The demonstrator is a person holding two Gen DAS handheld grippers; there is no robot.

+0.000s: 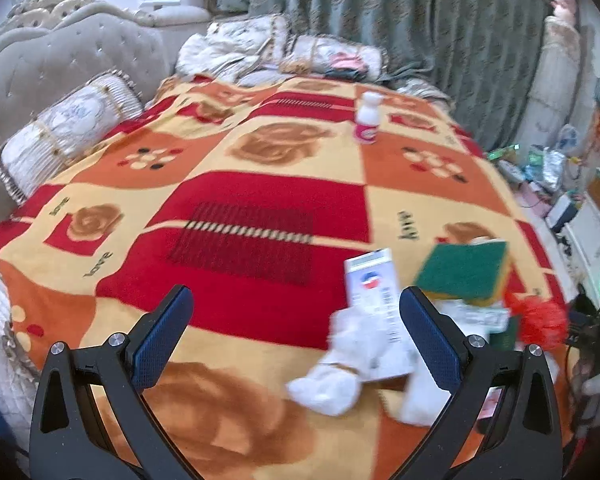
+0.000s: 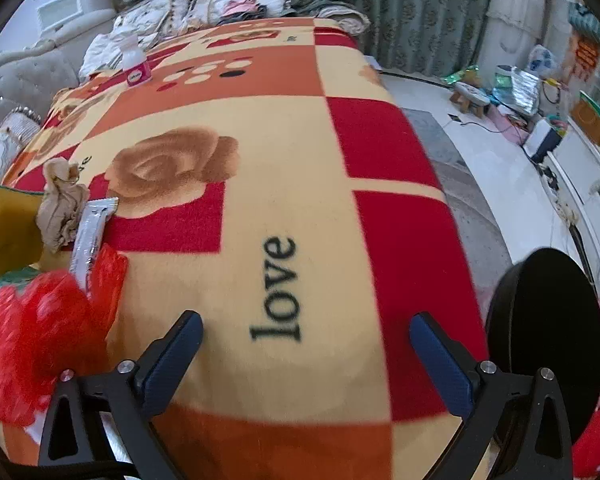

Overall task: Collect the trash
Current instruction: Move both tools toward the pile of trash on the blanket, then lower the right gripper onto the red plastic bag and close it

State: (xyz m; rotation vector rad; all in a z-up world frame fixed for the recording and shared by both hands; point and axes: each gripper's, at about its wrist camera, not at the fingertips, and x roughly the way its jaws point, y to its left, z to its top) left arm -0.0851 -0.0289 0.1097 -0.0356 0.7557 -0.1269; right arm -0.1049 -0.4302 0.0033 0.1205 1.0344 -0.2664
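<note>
Both grippers hang wide open and empty over a patterned blanket (image 1: 260,200) strewn with trash.

From left: the left gripper (image 1: 296,328) has a white carton (image 1: 374,280) and crumpled tissue (image 1: 340,364) near its right finger; green sponge (image 1: 464,270) and red netting (image 2: 40,328) crowd alongside (easily snagged together). The right gripper (image 2: 306,354) hovers over bare fabric, a black bin (image 2: 548,340) beside it; a bottle (image 1: 367,118) stands well apart.

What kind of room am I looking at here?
Most likely a bedroom: a wide bed under a patterned blanket, a tufted headboard with pillows against it, and long curtains behind.
</note>
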